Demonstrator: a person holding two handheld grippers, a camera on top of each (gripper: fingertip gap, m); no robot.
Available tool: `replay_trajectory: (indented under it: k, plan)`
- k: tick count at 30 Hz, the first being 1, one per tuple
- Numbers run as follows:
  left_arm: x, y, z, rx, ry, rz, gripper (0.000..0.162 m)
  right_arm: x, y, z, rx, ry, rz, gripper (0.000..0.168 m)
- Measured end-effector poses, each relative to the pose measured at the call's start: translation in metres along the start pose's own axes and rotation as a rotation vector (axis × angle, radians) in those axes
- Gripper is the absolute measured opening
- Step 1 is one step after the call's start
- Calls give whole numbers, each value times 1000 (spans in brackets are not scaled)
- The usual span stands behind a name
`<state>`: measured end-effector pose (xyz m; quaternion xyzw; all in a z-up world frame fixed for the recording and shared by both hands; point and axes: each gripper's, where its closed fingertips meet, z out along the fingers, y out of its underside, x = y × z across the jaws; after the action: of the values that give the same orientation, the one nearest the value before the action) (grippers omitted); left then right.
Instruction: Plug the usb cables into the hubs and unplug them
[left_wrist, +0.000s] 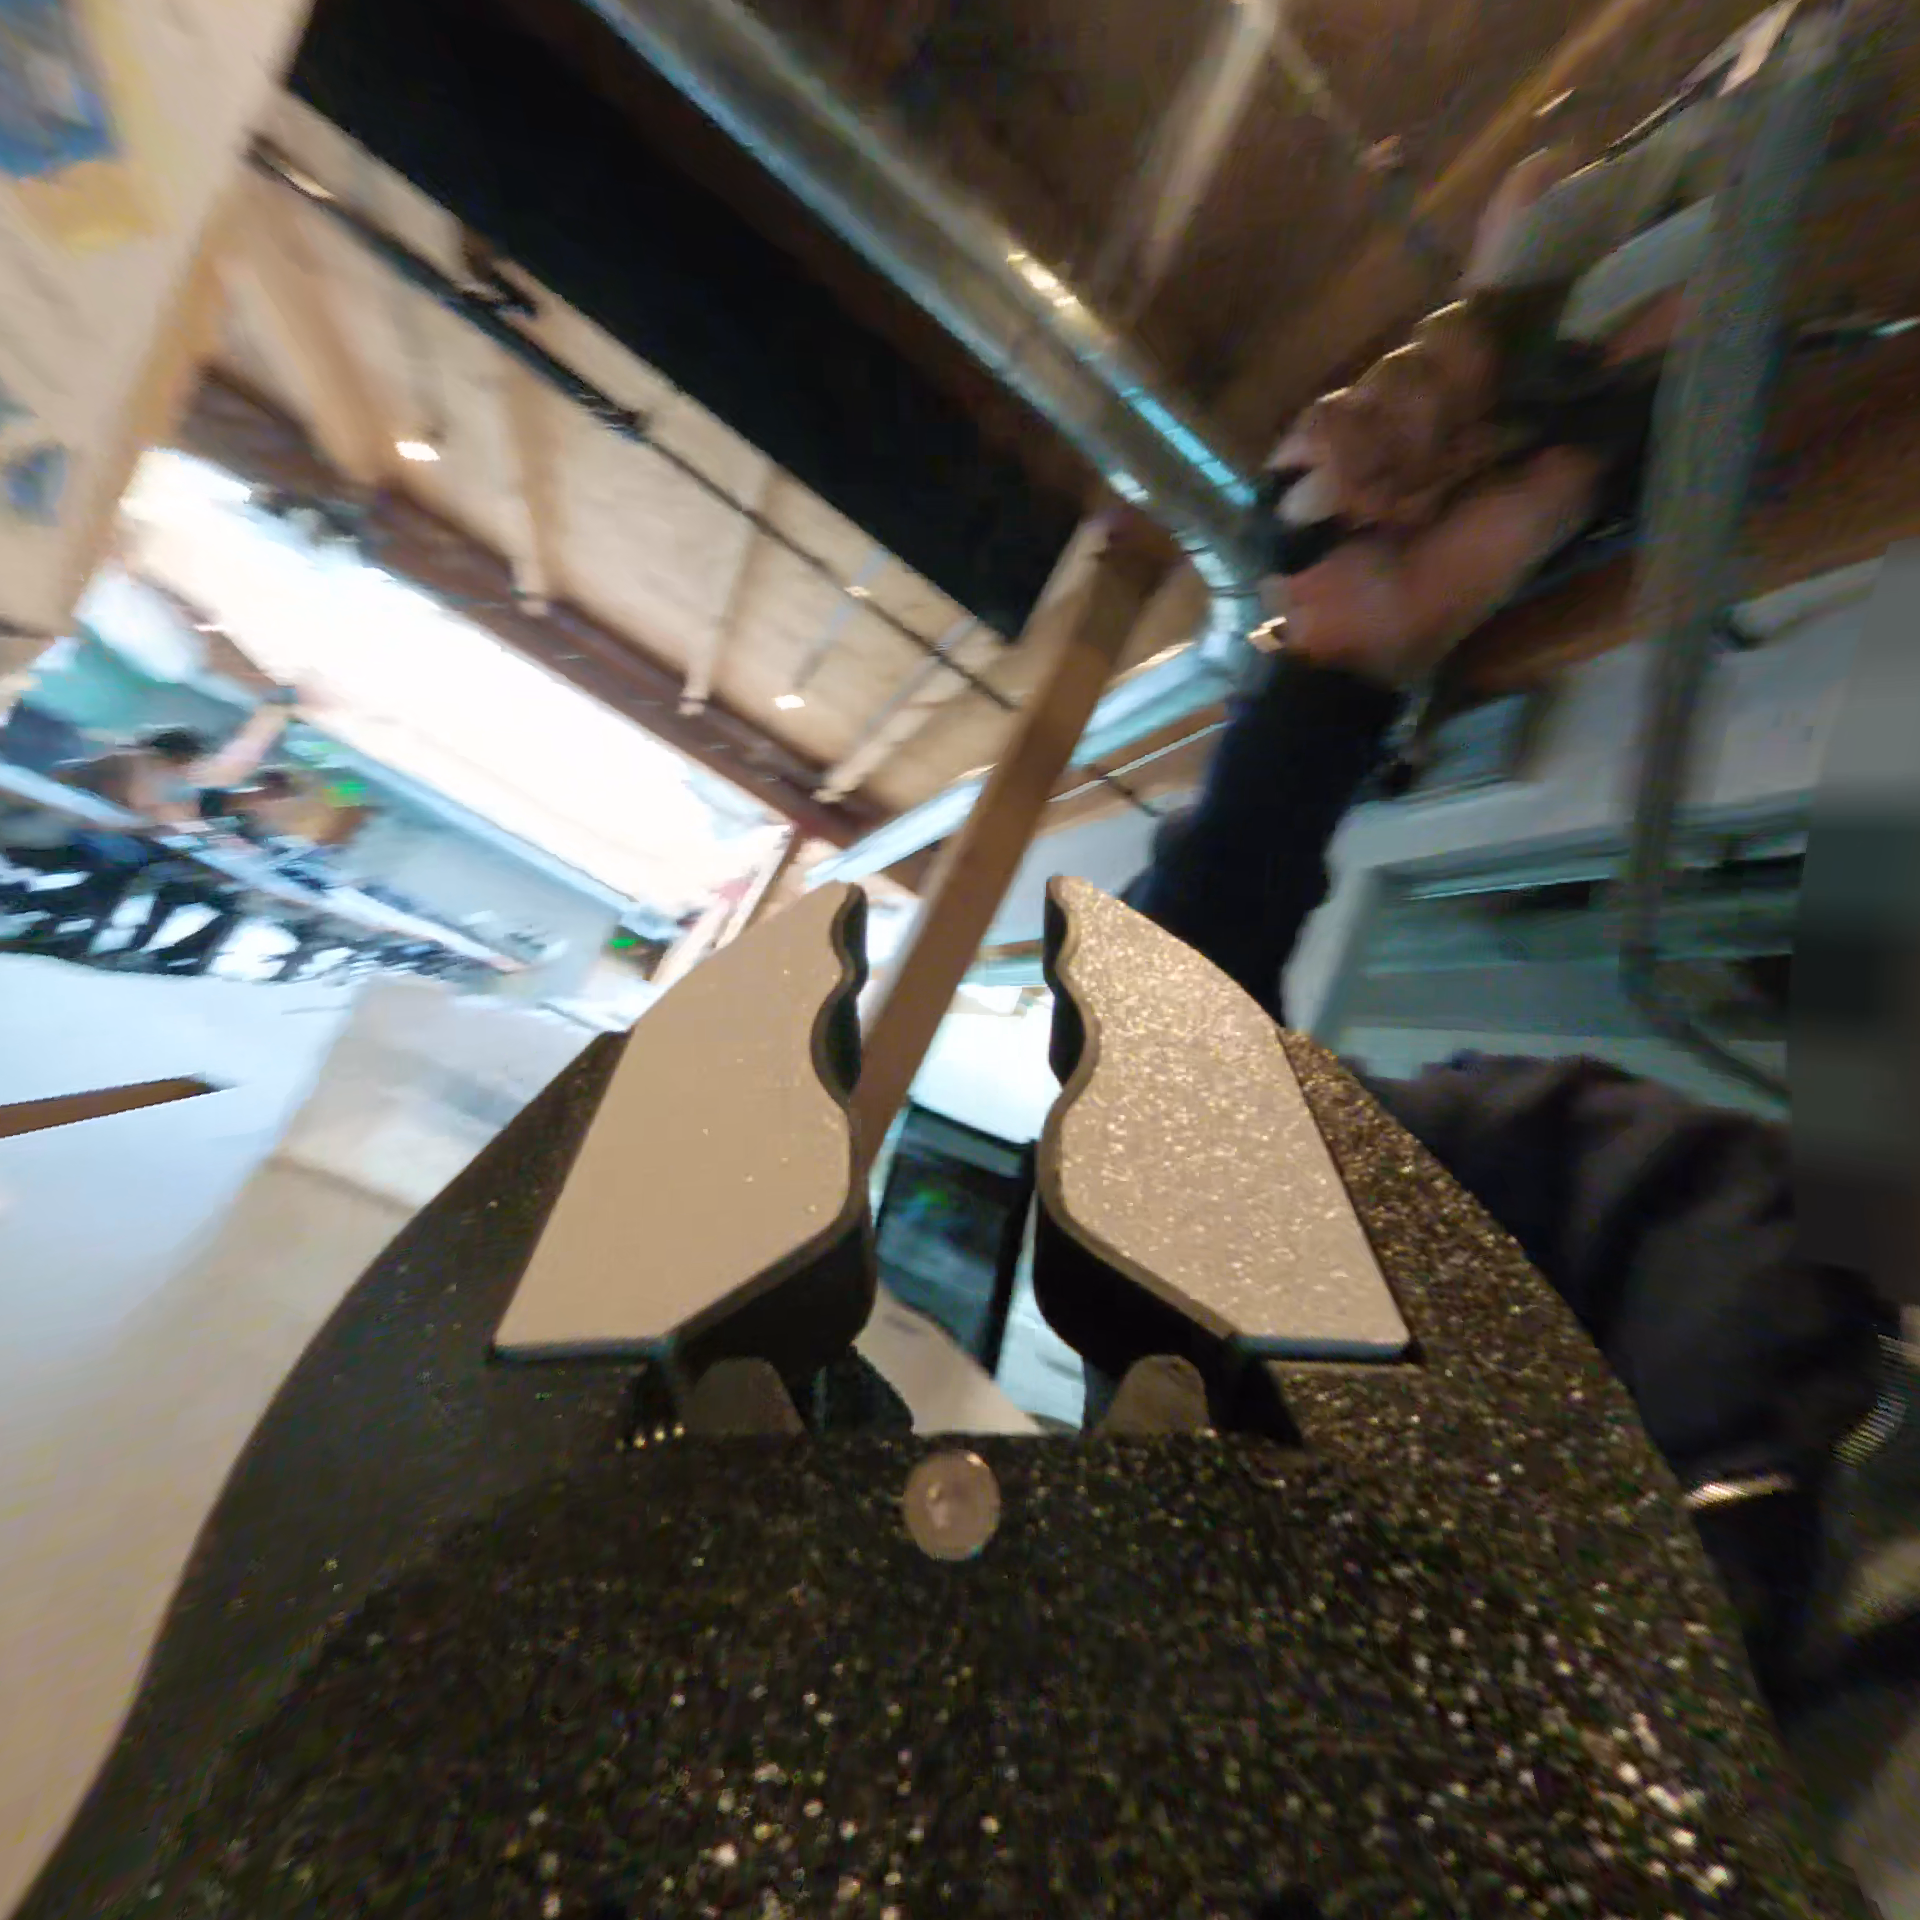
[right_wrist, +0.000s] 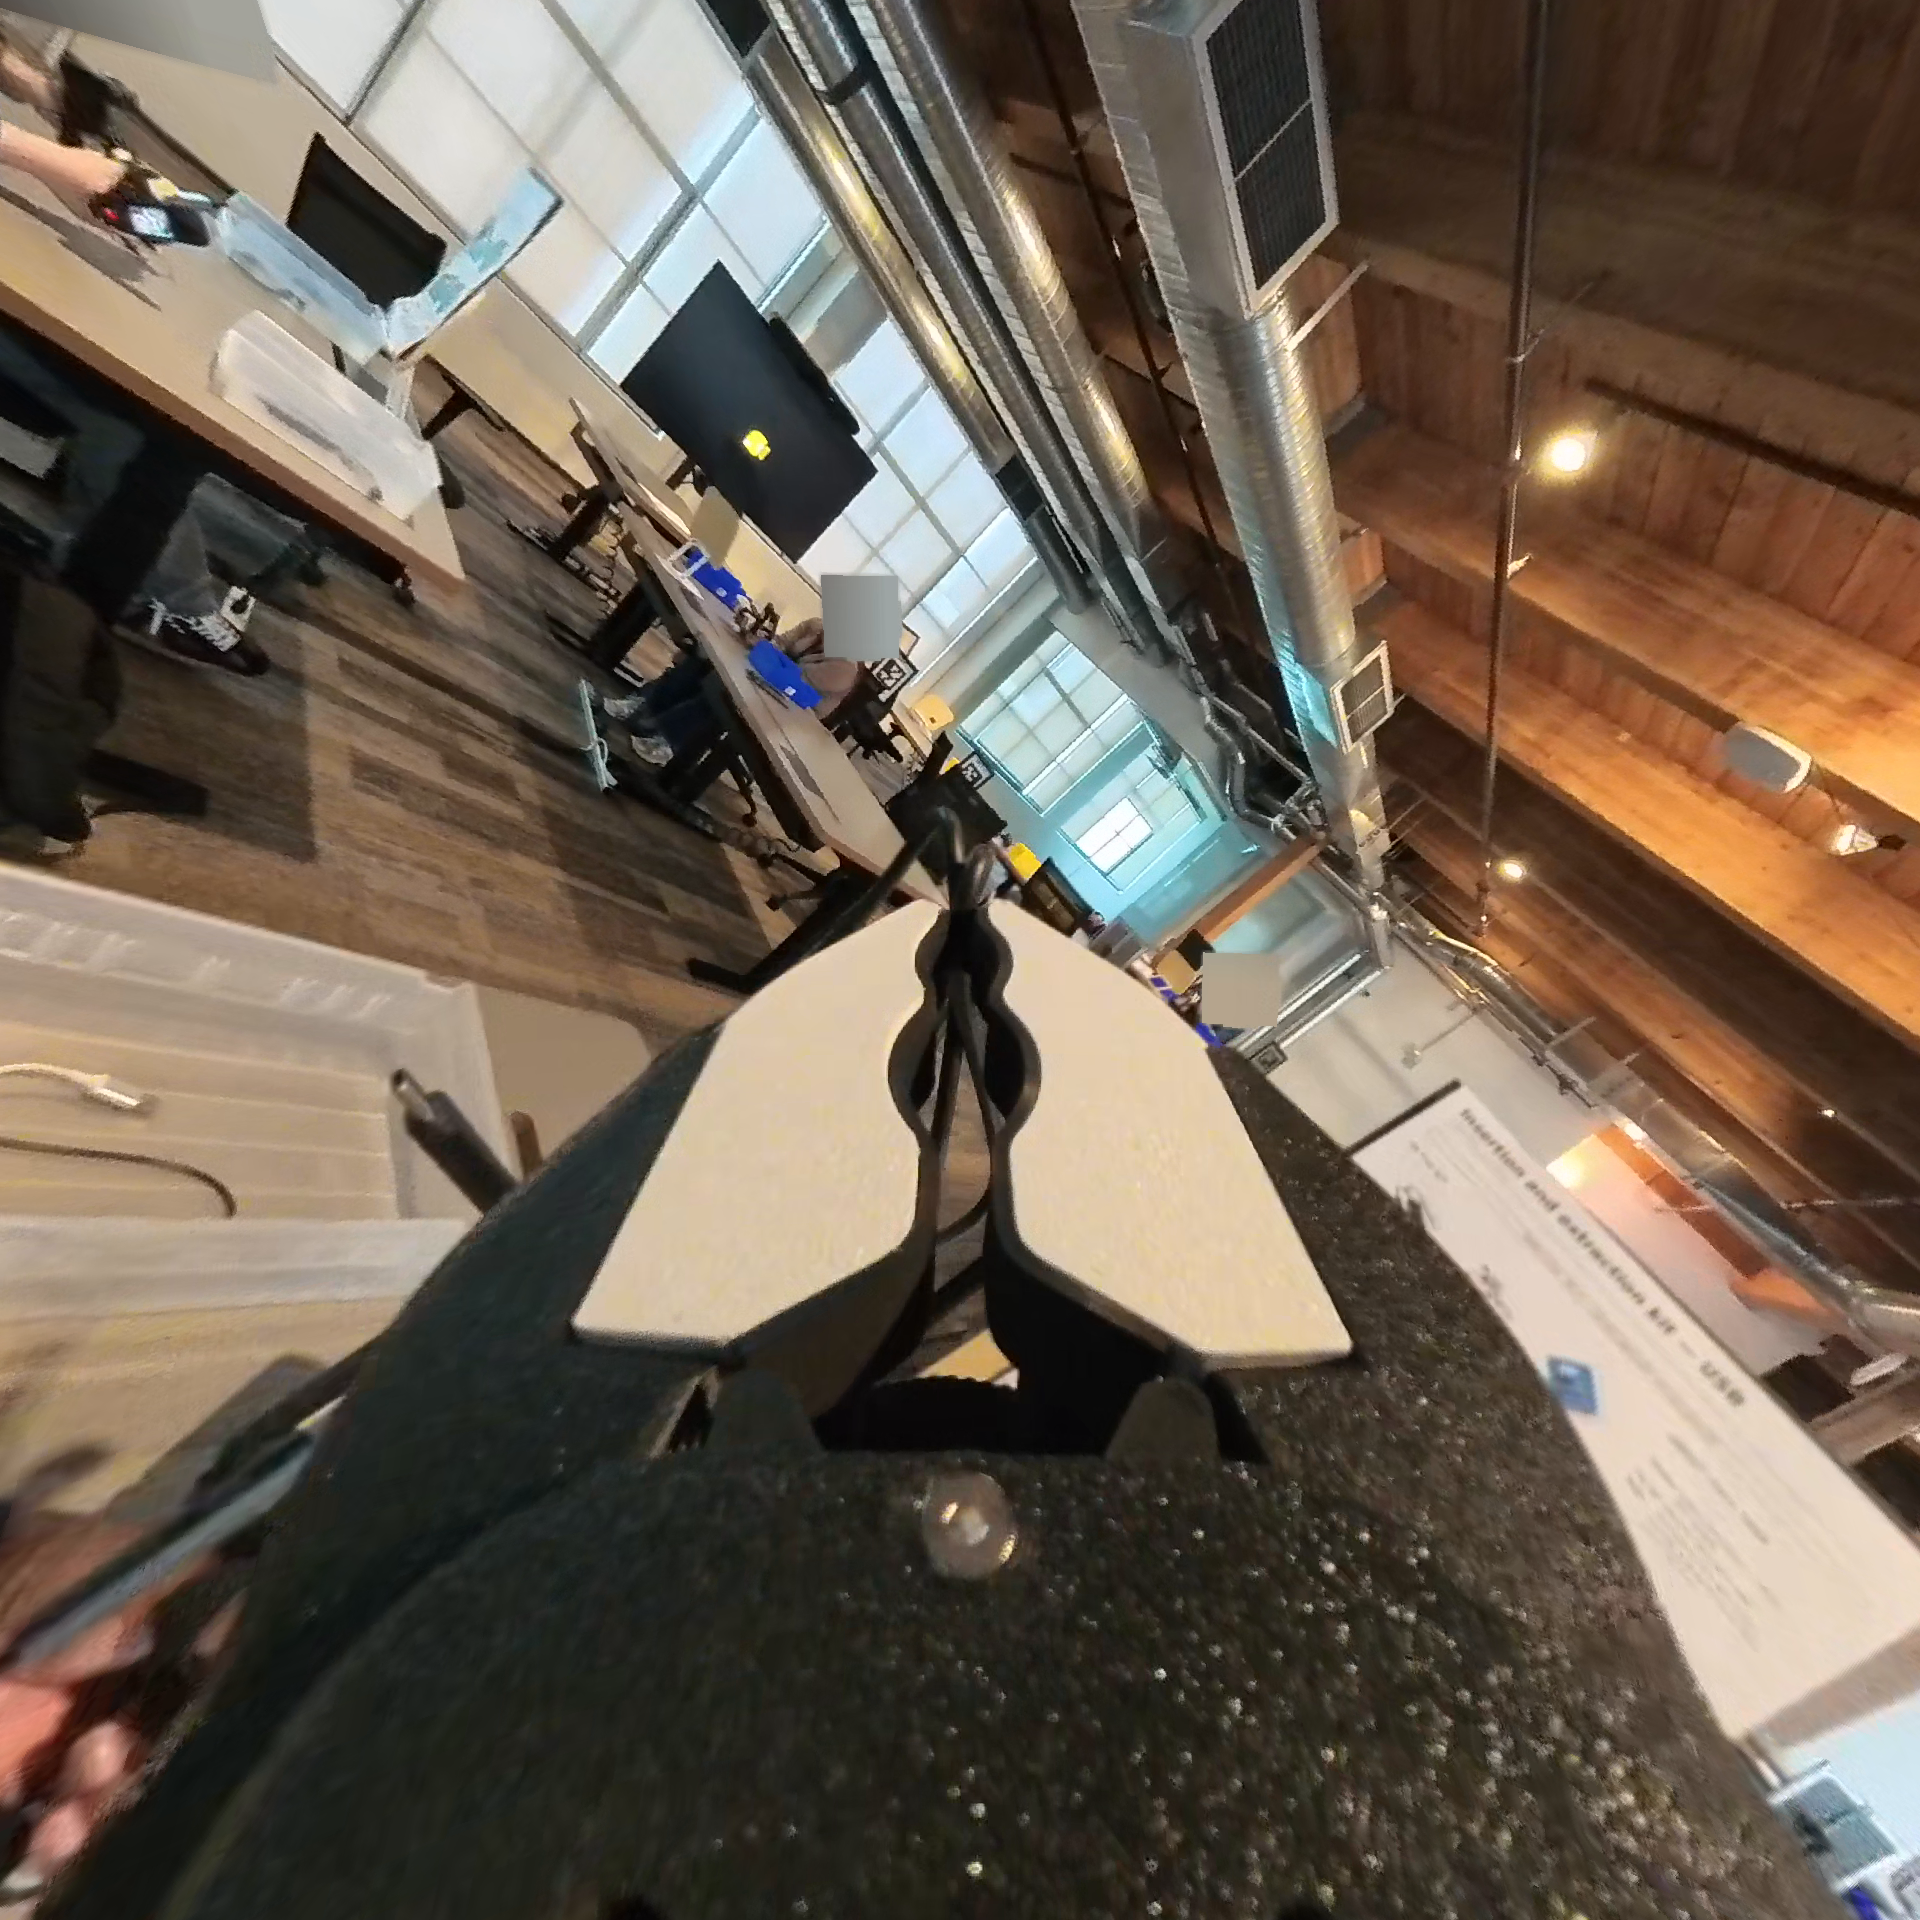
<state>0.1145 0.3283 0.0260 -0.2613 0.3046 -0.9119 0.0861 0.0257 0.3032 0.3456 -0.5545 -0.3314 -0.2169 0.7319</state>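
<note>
Left tool (left_wrist: 954, 904) parted, tilted upward, right tool (right_wrist: 961, 920) pinching black cable (right_wrist: 951, 1023)

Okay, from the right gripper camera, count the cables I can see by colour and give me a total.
White cable, lying in the clear tray: 1
Black cable, pinched in the right gripper: 1
Dark cable, lying in the tray: 1
Dark plug end at the tray's edge, its cable hidden: 1
Total: 4
</note>
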Motion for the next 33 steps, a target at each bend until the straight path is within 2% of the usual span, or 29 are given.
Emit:
replay_trajectory:
  k: [7, 12, 16, 18, 19, 20, 23, 28, 33]
  plan:
    - [35, 35, 40, 13, 247, -49, 37, -11, 25, -48, 12, 11, 63, 3]
    - [28, 57, 60, 14, 218, -25, 49, -6, 35, -73, 22, 21, 127, 3]
    - [37, 70, 74, 0, 253, 40, 56, -4, 48, -88, 12, 46, 146, 2]
    - [47, 72, 75, 13, 283, 107, 45, -4, 55, -94, 9, 51, 166, 3]
    - [50, 72, 74, 23, 290, 144, 33, -4, 60, -98, 6, 57, 174, 2]
    - [50, 71, 73, 34, 277, 187, 20, -3, 65, -102, 1, 67, 176, 3]
    - [40, 68, 69, 34, 182, 300, 9, 0, 83, -115, -25, 100, 181, 2]
    - [19, 61, 65, -3, 14, 369, 8, -5, 139, -147, -126, 168, 177, 3]
    - [0, 74, 63, -79, -118, 389, 9, -28, 195, -183, -131, 159, 237, 3]
